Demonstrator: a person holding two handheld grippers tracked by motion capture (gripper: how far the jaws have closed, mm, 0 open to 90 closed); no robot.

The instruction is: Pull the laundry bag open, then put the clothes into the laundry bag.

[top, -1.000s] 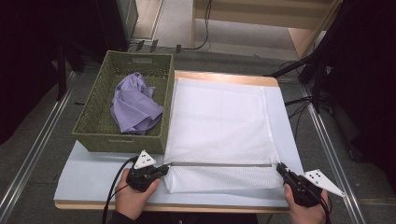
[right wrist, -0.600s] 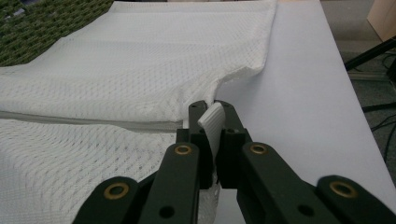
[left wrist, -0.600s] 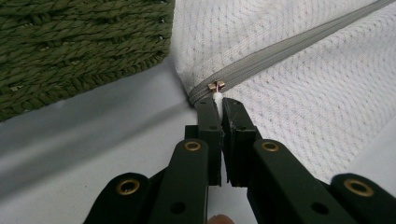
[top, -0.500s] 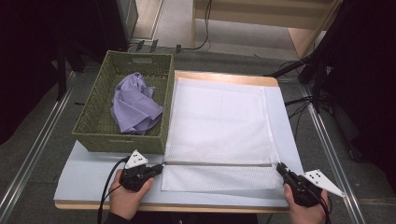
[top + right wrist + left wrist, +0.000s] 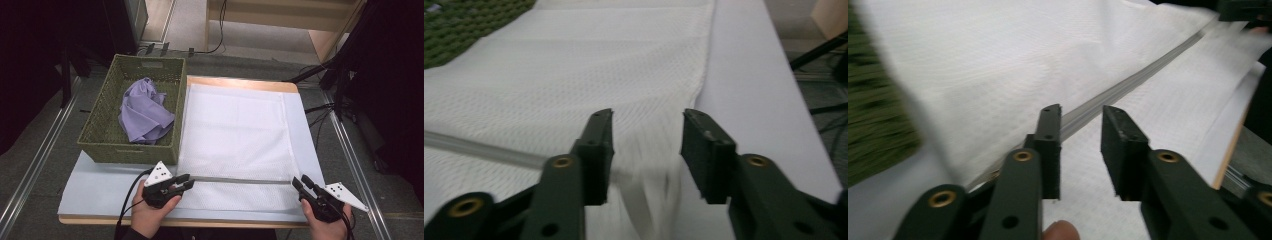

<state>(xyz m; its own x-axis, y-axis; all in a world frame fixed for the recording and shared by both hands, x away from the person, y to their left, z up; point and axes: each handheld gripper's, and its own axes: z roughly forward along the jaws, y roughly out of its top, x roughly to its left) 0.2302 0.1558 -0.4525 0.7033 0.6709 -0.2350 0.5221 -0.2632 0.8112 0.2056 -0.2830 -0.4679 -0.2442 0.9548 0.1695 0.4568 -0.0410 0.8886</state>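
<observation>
A large white cloth (image 5: 235, 130) lies spread flat on the table, with a grey fold line (image 5: 240, 179) across it near the front. My left gripper (image 5: 189, 182) sits at the left end of that line. In the left gripper view its jaws (image 5: 1081, 112) have just been opening and stand apart over the cloth (image 5: 998, 60), pressing on nothing. My right gripper (image 5: 300, 180) is at the cloth's front right corner. Its jaws (image 5: 647, 117) have just been opening too, and a blurred bit of the cloth (image 5: 574, 65) hangs loose between them.
A green woven basket (image 5: 130, 150) stands at the left of the table, touching the cloth's left edge, with a crumpled purple cloth (image 5: 145, 112) inside. A white table cover (image 5: 100, 190) shows bare in front of the basket. Dark stands and cables lie on the floor beyond the right edge.
Both grippers' jaws have opened and let go of the cloth's front edge. My left hand shifted left, then back right toward the fold line. The right hand has stayed put.
</observation>
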